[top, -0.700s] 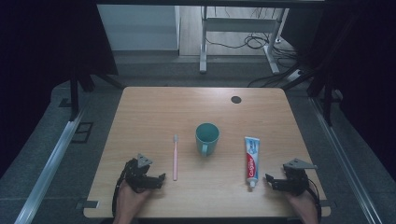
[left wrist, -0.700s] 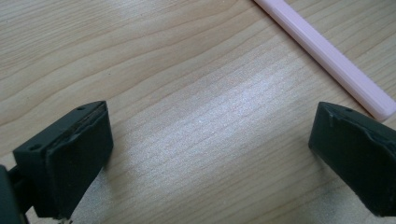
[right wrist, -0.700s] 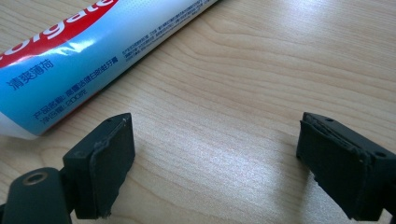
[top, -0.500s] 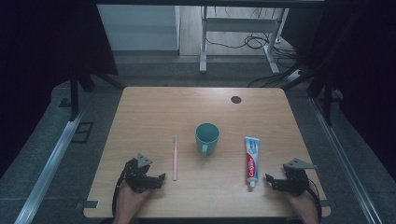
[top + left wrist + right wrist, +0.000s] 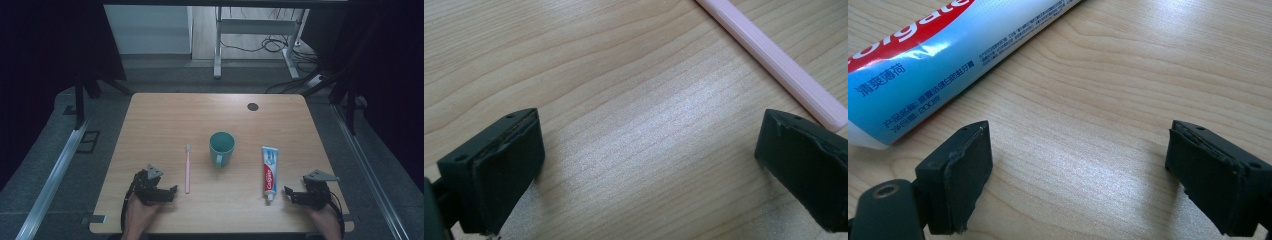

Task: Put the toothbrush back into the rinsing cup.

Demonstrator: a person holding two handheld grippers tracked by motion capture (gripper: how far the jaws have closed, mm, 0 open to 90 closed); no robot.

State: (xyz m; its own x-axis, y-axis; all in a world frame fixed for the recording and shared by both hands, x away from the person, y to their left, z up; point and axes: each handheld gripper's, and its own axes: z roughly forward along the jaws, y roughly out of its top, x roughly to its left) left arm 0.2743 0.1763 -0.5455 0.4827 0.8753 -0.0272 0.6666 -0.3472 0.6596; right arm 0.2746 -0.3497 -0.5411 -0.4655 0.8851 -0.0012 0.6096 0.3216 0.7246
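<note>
your left gripper point(image 5: 649, 150) has its jaws spread wide with nothing but bare wood between them, and the pink toothbrush point(image 5: 774, 60) runs slantwise just beyond the right-hand jaw, its handle end close to that jaw but not touching. your right gripper point(image 5: 1078, 170) is spread just as wide over bare wood, and the toothpaste tube point(image 5: 948, 55) lies slantwise just past the left-hand jaw, near it but apart.

from the high view, take the green mug point(image 5: 221, 148) as your landmark: it stands upright near the middle of the tabletop point(image 5: 165, 115), handle turned toward you. the toothbrush point(image 5: 187, 167) lies left of the mug, bristles at the far end. the toothpaste tube point(image 5: 269, 167) lies right of the mug, cap end toward you. your left gripper point(image 5: 155, 189) rests at the near edge, left of the toothbrush's handle end. your right gripper point(image 5: 305, 194) rests at the near edge, right of the tube's cap. a small dark round spot point(image 5: 252, 106) sits on the tabletop beyond the mug, toward the far right.
</note>
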